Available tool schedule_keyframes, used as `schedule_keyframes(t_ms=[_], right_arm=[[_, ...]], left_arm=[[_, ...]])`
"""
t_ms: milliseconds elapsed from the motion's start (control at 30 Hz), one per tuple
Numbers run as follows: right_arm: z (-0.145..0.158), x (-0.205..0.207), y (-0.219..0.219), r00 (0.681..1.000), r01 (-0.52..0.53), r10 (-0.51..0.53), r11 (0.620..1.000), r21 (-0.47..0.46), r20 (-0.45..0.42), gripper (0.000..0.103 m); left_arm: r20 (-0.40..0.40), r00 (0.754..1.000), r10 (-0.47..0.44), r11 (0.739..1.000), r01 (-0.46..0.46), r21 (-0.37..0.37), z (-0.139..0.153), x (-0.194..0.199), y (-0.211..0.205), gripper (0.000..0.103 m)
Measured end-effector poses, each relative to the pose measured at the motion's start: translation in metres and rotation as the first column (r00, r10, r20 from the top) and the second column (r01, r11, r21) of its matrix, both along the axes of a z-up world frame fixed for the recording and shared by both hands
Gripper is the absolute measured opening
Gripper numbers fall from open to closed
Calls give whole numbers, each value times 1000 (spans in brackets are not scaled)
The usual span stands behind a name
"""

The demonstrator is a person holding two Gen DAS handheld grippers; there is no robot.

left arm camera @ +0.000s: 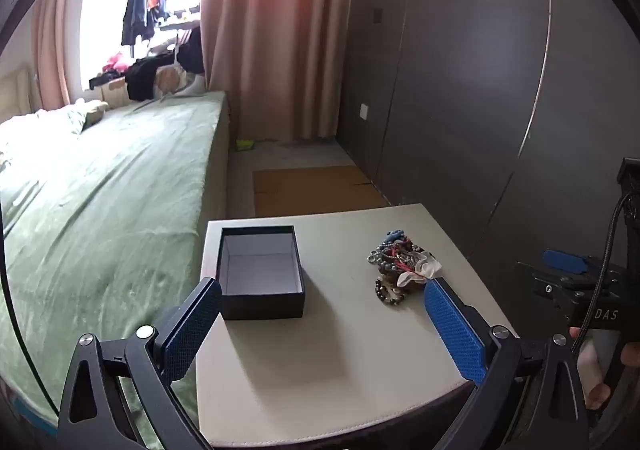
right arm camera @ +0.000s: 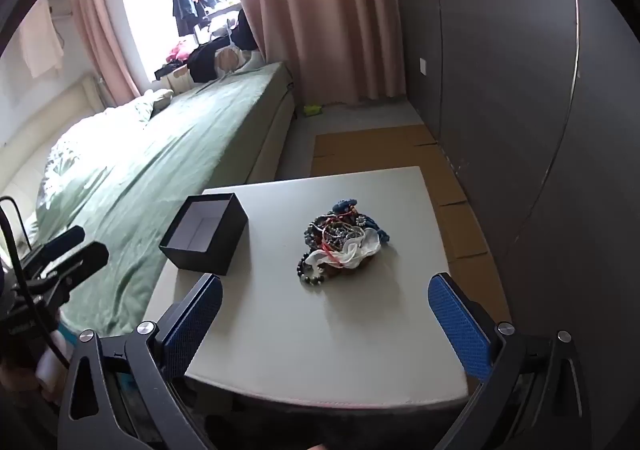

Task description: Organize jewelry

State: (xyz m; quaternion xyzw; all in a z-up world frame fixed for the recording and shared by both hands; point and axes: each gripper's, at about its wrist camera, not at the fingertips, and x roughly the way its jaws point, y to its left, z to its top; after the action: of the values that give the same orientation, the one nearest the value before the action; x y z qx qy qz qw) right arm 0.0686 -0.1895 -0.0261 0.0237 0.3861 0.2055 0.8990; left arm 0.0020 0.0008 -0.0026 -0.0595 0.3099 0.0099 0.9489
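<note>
Nearest the lens in each wrist view are the blue ribbed pads, and both pairs stand wide apart with nothing between them. The left gripper [left arm camera: 324, 314] hangs over the near part of the pale table [left arm camera: 320, 370], its left pad just beside the near corner of the box. The right gripper [right arm camera: 326, 316] hovers short of the jewelry, pointing down toward it.

The jewelry pile [right arm camera: 340, 246] lies on the tabletop to the right of the open black box [right arm camera: 206, 232], the two clearly apart. The box stands upright near the table's left edge, beside the green bed [left arm camera: 100, 189], and its pale inside looks empty.

The pile is a tangle: dark beaded strands, a red cord, something blue at the far side, and a white gauzy piece [right arm camera: 356, 250] draped over the near side (whether cloth or a fabric flower is hard to tell). It will likely be light, limp and slippery, with no stiffness to push against. A pinch on one strand may drag its neighbours along or shed them halfway. The loop of dark beads [right arm camera: 310, 274] trailing from the near left edge seems the cleanest hold, since it lies clear of the heap. Beads can roll out from flat pads, so closing across the strand seems safer than closing along it.
</note>
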Motion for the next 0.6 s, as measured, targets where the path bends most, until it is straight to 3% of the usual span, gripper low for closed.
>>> schedule_keyframes(t_ms=[33, 133, 333, 367, 600], right_arm=[[0, 0, 0, 1000, 0, 0, 1000, 0, 3, 103], [2, -2, 2, 1000, -6, 6, 1000, -6, 19, 103], [-1, -9, 10, 999, -17, 19, 999, -37, 43, 103], [4, -5, 8, 1000, -6, 6, 1000, 4, 22, 103], [4, -6, 6, 999, -10, 9, 1000, 6, 52, 103]], left_arm=[[-32, 999, 5, 999, -7, -43, 0, 6, 8, 101], [-8, 1000, -12, 1000, 12, 1, 5, -1, -3, 101], [15, 999, -37, 999, 37, -5, 5, -7, -4, 101], [13, 999, -37, 999, 37, -6, 4, -6, -4, 101], [15, 998, -53, 999, 53, -3, 1, -6, -8, 101]])
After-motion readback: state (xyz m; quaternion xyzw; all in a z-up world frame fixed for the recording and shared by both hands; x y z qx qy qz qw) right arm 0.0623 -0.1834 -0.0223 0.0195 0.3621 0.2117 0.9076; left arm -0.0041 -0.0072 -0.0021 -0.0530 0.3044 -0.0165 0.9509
